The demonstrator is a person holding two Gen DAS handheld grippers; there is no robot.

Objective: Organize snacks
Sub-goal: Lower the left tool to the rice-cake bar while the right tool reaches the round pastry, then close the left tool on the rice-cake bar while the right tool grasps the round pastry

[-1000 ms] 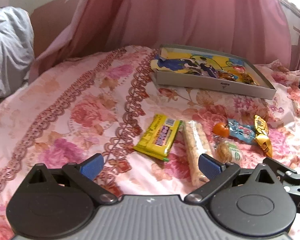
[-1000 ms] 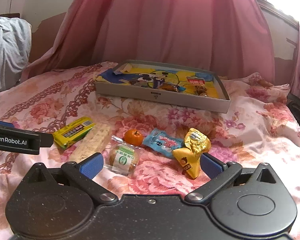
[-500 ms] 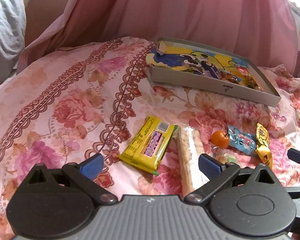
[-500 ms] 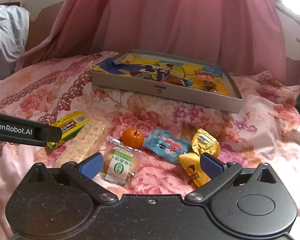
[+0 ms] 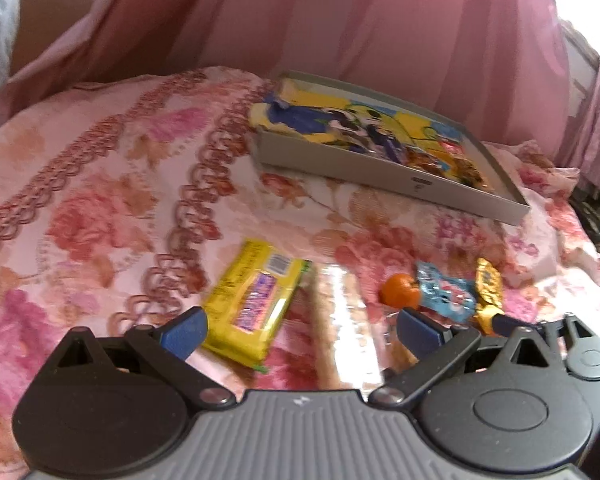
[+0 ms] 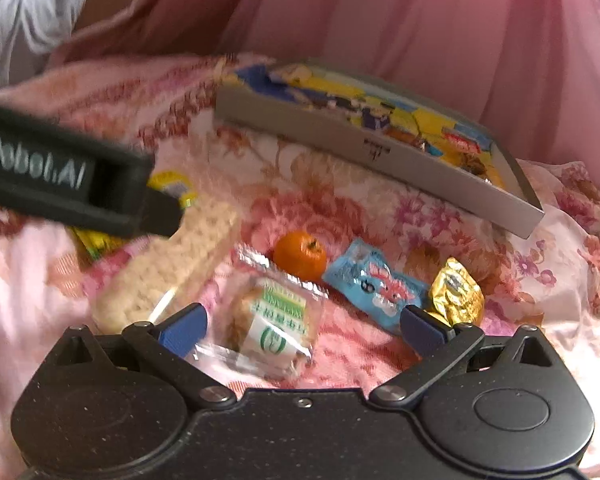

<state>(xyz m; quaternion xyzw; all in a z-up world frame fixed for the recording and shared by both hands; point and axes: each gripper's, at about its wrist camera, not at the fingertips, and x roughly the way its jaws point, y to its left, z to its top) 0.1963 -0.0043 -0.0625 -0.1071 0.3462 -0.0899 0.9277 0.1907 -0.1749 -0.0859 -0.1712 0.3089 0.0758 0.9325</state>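
Observation:
Snacks lie in a row on the floral bedspread. In the left wrist view, my left gripper (image 5: 302, 330) is open, low over a yellow snack bar (image 5: 256, 300) and a clear-wrapped rice cracker bar (image 5: 342, 320). Beyond them are a small orange (image 5: 400, 290), a blue packet (image 5: 446, 298) and a gold packet (image 5: 488, 292). My right gripper (image 6: 302, 330) is open around a clear-wrapped pastry with a green label (image 6: 272, 324); the orange (image 6: 300, 255), blue packet (image 6: 376, 286), gold packet (image 6: 456, 296) and rice cracker bar (image 6: 172, 264) lie just ahead. A grey tray (image 6: 364, 148) holding wrapped snacks sits behind.
The left gripper's black body (image 6: 68, 184) crosses the left of the right wrist view, hiding most of the yellow bar (image 6: 172, 186). The grey tray (image 5: 384, 168) has a cartoon-printed liner. Pink curtains (image 5: 340, 20) hang behind the bed. Grey bedding (image 6: 24, 4) lies far left.
Both grippers have moved forward and lower toward the snacks. The pastry now sits between the right gripper's fingers; the yellow bar and rice bar lie between the left's. Both stay open.

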